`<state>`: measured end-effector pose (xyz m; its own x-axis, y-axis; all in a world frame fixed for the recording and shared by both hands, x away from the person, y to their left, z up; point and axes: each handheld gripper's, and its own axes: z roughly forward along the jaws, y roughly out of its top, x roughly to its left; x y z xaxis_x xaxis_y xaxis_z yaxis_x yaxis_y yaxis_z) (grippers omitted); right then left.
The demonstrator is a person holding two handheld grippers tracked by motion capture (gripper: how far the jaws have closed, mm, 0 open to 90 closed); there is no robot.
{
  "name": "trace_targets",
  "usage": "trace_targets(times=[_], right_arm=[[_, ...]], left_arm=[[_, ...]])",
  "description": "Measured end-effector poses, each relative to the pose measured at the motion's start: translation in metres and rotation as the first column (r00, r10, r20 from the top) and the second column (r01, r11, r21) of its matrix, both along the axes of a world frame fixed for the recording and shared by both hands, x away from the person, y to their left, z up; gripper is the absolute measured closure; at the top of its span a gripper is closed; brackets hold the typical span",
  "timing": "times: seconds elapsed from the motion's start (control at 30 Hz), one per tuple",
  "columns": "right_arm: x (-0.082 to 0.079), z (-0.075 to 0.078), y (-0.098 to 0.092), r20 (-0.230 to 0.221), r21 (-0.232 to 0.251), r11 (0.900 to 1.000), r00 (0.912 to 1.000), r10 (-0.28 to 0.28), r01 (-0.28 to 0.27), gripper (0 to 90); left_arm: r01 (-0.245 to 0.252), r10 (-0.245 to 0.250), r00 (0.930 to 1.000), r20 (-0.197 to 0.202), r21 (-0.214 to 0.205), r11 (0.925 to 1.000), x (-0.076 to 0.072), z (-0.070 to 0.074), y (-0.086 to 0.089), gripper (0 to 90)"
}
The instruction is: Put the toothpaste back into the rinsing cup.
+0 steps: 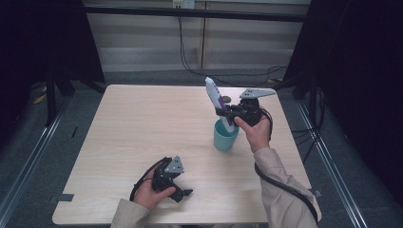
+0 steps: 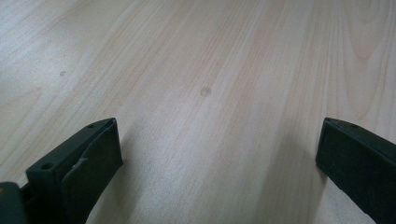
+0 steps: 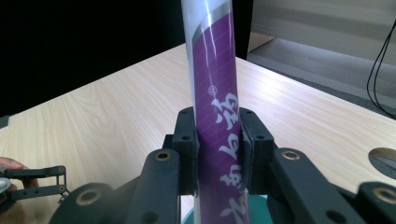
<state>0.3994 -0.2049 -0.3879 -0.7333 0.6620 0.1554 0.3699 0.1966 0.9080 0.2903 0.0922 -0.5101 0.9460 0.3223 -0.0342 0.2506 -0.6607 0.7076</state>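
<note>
Gripping a tube (image 1: 215, 97) above the cup (image 1: 224, 137), the right gripper (image 1: 222, 112) tilts (left gripper (image 1: 184, 194) idle).

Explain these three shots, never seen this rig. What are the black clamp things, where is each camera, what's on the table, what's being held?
No robot here: a person holds a hand-operated two-jaw tool in each hand. The high view looks down from above the person's side of the light wooden table. The other two cameras ride on the tools and look along their black jaws.

The right gripper is shut on a purple and white tube with white lettering, holding it tilted above a teal plastic cup that stands on the table. The tube's lower end sits at the cup's mouth.

The left gripper rests low near the front edge, jaws wide apart, holding nothing; its camera sees bare wood between them.
</note>
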Motion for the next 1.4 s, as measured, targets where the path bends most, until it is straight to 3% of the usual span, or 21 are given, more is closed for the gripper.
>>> trace_targets(times=[0.8, 1.4], right_arm=[[0.002, -0.032, 0.000, -0.022, 0.001, 0.9999, 0.9996, -0.014, 0.014, 71.0], [-0.003, -0.048, -0.008, -0.039, 0.006, 0.9994, 0.9987, -0.033, 0.033, 70.3]], left_arm=[[-0.005, 0.005, 1.0000, 0.000, -0.004, 1.0000, 0.000, 0.000, 0.000, 0.0], [-0.006, 0.006, 1.0000, 0.000, -0.004, 1.0000, -0.001, 0.000, 0.000, 0.0]])
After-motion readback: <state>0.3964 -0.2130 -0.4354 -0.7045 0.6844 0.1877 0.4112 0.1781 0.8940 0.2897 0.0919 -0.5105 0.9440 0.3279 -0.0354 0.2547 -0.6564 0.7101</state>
